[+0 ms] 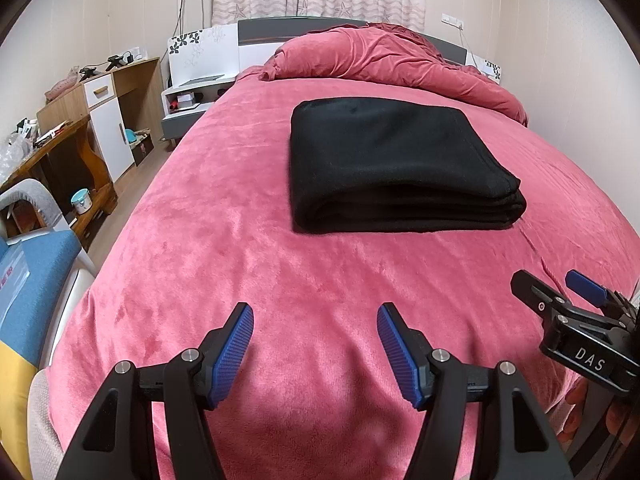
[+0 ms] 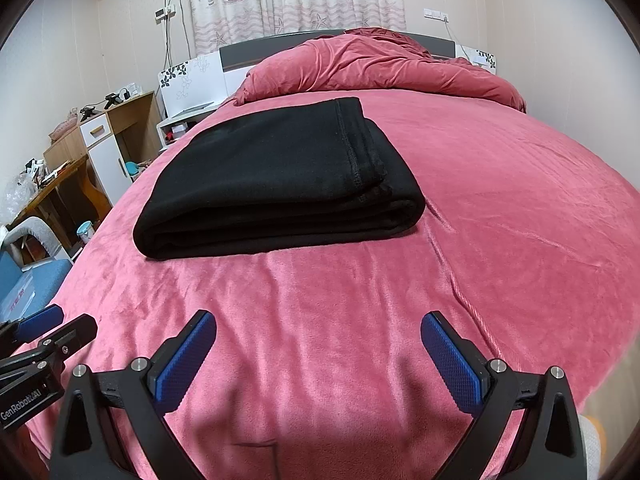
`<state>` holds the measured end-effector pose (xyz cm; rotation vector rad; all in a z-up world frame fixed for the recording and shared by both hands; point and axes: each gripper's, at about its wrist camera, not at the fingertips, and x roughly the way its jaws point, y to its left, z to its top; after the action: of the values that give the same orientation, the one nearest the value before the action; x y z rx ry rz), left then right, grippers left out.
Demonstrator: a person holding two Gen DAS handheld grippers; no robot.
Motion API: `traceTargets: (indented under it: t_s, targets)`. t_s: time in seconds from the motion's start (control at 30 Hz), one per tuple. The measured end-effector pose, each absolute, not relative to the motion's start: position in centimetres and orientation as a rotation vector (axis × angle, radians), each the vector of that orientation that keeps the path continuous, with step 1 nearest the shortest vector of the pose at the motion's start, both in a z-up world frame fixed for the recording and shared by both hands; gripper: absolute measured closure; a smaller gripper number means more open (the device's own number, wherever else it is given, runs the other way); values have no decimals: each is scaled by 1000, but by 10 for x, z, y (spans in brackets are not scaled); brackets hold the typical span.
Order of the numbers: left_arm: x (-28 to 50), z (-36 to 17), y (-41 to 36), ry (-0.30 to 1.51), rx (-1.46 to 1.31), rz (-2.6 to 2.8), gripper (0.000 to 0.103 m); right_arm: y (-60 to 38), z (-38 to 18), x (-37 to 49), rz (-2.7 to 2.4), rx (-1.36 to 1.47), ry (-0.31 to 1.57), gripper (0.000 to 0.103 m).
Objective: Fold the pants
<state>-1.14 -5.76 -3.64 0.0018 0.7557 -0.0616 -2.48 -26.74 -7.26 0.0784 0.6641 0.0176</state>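
Note:
The black pants [image 1: 396,164] lie folded into a thick rectangular stack on the pink bed cover [image 1: 224,216]; they also show in the right wrist view [image 2: 276,184], with a stitched hem on top at the right. My left gripper [image 1: 316,320] is open and empty, over the bed's near end, well short of the pants. My right gripper [image 2: 318,330] is open and empty, also short of the pants. The right gripper shows at the left wrist view's right edge [image 1: 560,292]. The left gripper shows at the right wrist view's left edge [image 2: 60,324].
A bunched red duvet [image 1: 384,56] lies at the bed's head against the headboard. A nightstand [image 1: 192,96], wooden desk and cabinet [image 1: 100,120] stand along the left wall. A blue-cushioned chair [image 1: 32,280] is at the near left. Curtains hang behind the bed.

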Motion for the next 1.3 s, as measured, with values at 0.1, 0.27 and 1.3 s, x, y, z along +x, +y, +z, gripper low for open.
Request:
traceTargets:
  t_s: [0.1,0.27,1.3]
  targets:
    - [-12,-37,-58,758,3,-63,37,-267,-73,-25,17,79,665,0]
    - [-11,-37,-58,762,3,-66,37,-267,-74,-24,18,84,669,0]
    - [-9,-43,-63,790,4,-65,37,-269,-77,-22,12,111,683,0]
